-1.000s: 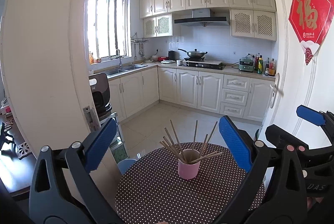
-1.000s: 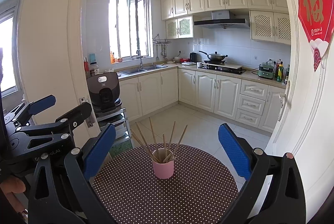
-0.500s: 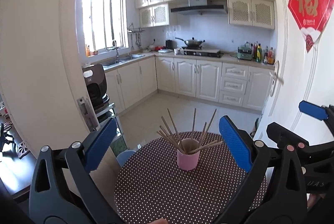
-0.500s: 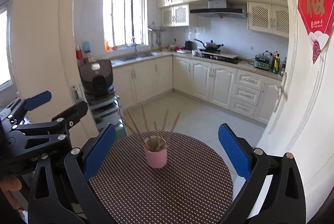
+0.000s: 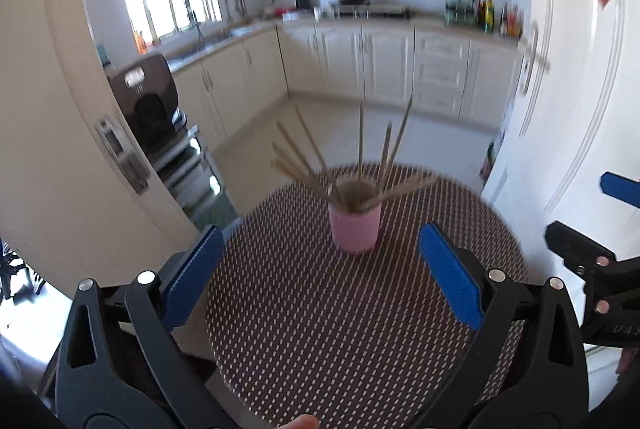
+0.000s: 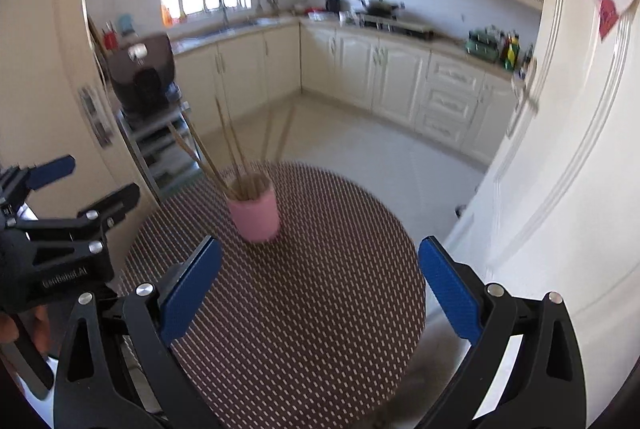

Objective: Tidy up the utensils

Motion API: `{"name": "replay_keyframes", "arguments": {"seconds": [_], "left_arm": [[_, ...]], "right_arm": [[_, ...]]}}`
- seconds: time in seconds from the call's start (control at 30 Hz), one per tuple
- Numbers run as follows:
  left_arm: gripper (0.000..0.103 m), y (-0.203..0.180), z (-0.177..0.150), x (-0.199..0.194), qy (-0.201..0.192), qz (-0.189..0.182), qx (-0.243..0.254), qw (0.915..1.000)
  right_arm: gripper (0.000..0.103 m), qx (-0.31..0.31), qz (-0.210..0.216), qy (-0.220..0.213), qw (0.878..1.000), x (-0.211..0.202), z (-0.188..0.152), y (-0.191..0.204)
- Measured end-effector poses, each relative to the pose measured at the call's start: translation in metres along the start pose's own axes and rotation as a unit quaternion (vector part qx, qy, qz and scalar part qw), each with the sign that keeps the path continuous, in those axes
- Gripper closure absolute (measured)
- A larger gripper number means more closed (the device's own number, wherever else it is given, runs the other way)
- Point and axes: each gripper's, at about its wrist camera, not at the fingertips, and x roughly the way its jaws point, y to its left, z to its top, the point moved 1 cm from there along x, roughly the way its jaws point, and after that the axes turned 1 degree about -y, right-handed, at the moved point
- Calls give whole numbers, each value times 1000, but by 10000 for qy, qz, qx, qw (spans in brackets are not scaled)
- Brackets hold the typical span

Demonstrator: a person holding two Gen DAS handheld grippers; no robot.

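Pink cup stands upright near the middle of the round dotted table, wooden chopsticks splayed loosely in it at all angles. Left tongs wide apart, holding nothing; right tongs likewise wide and empty. Both hover near the table's close edge, cup beyond them. Judgement: sorting not yet begun; every chopstick left to handle.

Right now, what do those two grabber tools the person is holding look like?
Both look alike. The left black plastic gripper has two chunky black arms with cut-out slots and silver bolts, ending in flat blue pads. The right black plastic gripper matches, also blue-padded. White lettering marks each tool's side, too blurred to read.
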Motion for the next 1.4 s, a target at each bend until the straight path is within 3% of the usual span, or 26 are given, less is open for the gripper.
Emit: {"name": "replay_keyframes", "arguments": {"seconds": [0.13, 0.23, 0.43, 0.53, 0.83, 1.03, 1.4], "left_arm": [[6, 1, -12, 28, 390, -98, -10, 9992], [6, 0, -17, 42, 539, -150, -43, 9984], [6, -2, -3, 45, 203, -344, -213, 9990], [6, -1, 8, 42, 8, -377, -261, 9989], [6, 11, 29, 29, -502, -329, -400, 9974], [7, 15, 42, 7, -1130, -216, -333, 9928], [7, 18, 46, -3, -1288, -154, -383, 9908]], "right_arm": [[8, -54, -38, 543, 9985, 31, -21, 0], [8, -63, -10, 653, 9978, 38, -24, 1], [8, -42, -230, -400, 9989, 7, 10, 1], [8, -74, -282, -653, 9974, 1, 25, 2], [8, -50, -115, -989, 9950, 2, 45, 4], [8, -80, 12, -1282, 9917, -8, 55, 12], [8, -147, 122, -1364, 9905, -13, 60, 16]]}}
